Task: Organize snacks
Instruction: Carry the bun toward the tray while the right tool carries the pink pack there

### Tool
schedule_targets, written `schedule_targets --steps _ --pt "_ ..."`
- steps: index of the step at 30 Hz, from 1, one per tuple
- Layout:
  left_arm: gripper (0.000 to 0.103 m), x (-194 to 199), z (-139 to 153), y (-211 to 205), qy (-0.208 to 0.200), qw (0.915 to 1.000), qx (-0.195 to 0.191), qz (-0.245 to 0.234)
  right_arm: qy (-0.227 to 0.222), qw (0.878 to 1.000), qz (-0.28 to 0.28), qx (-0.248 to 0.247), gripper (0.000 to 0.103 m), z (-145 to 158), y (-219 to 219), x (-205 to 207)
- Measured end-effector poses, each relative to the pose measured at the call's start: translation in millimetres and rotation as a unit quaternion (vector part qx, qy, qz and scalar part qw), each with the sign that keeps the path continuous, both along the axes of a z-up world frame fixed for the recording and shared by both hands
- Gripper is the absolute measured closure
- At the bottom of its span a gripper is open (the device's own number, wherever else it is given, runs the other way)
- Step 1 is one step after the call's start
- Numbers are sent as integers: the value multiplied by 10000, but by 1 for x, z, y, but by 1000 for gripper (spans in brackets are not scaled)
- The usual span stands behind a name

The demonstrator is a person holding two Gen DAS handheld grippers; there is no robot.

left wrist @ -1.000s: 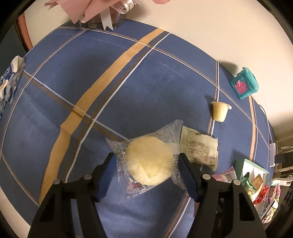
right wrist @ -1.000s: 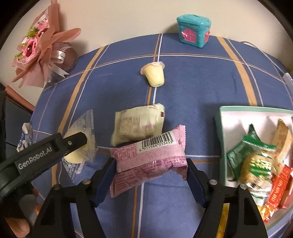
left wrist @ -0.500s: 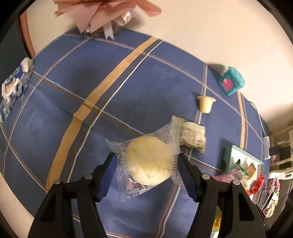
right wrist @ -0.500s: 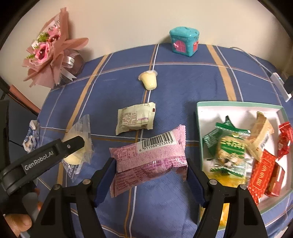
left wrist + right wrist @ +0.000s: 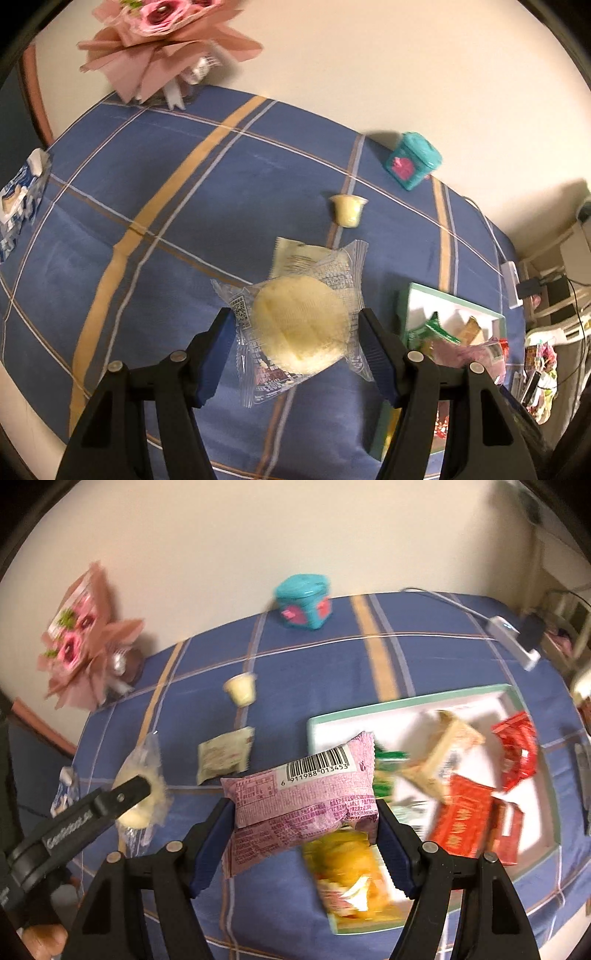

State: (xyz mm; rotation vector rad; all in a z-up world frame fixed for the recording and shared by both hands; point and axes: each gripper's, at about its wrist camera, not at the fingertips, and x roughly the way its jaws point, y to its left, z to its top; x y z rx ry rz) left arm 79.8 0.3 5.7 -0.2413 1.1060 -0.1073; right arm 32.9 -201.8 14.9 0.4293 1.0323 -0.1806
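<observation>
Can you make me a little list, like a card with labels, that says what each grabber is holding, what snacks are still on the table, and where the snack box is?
left gripper: shut on round yellow cake in clear wrapper
right gripper: shut on pink snack packet
loose on tablecloth: cream packet, jelly cup
snack box: at right, already holds red, green and yellow packets
other things: teal toy house, pink bouquet

Between the blue-padded black left gripper (image 5: 297, 349) sits a pale yellow round cake in a clear wrapper (image 5: 301, 328); the right gripper (image 5: 304, 834) frames a pink packet with a black-and-white barcode (image 5: 303, 799). Beyond both lies a blue tablecloth with tan and white stripes (image 5: 155, 192); further off, a teal box with pink details (image 5: 303, 602); right of the tongs, a mint-rimmed white tray (image 5: 406, 701) of red, green and yellow packets.
</observation>
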Motion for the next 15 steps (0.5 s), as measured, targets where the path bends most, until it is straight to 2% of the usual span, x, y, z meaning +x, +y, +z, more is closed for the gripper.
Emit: schedule_targets --steps 9,15 --pt "34 -15 5 -72 -62 9972 82 -738 65 9962 -848 175 26 -2 -75 -22" --pt "34 -30 7 -125 -137 9905 265 -1346 173 9904 -1354 212 26 -6 -112 -39"
